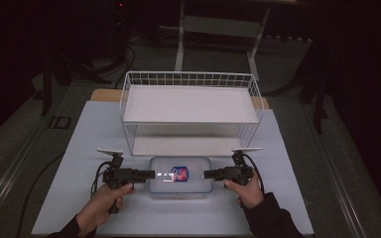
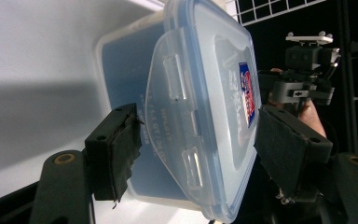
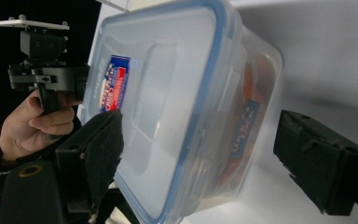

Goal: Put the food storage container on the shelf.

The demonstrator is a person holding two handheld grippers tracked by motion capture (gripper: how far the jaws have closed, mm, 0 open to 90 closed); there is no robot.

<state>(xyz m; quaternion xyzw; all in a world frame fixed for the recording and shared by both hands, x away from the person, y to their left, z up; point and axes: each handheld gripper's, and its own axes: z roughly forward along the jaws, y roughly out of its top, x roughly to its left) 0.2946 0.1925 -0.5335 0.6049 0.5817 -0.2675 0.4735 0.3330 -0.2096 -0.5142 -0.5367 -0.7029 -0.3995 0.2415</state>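
The left gripper (image 1: 150,174) sits left of centre in the high view, its jaws straddling the left end of a clear rectangular plastic food container with a blue-rimmed snap lid (image 1: 180,177). In the left gripper view one black pad (image 2: 116,149) appears to touch the box wall at lower left, while the other (image 2: 291,142) stands off the lid at right, so the jaws are part-way closed around the box and not yet clamped. The right gripper (image 1: 206,174) mirrors it from the right end; in the right gripper view its pads (image 3: 324,163) stand apart, one close against the lid, the other clear of the box wall, so it is open.

The container rests on the pale tabletop (image 1: 287,198) in the lower middle of the high view, just in front of a white two-tier wire shelf rack (image 1: 191,104).

The step in hand looks like a two-sided grasp of the box. The next move probably calls for both pairs of jaws to close evenly on the short ends, below the lid latches, so the box lifts level.

A red-and-blue sticker (image 1: 179,173) sits on the lid, its print too small to read. Embossed lettering on the side latch (image 2: 161,135) is not legible either; a second printed label shows inside the box (image 3: 242,128).
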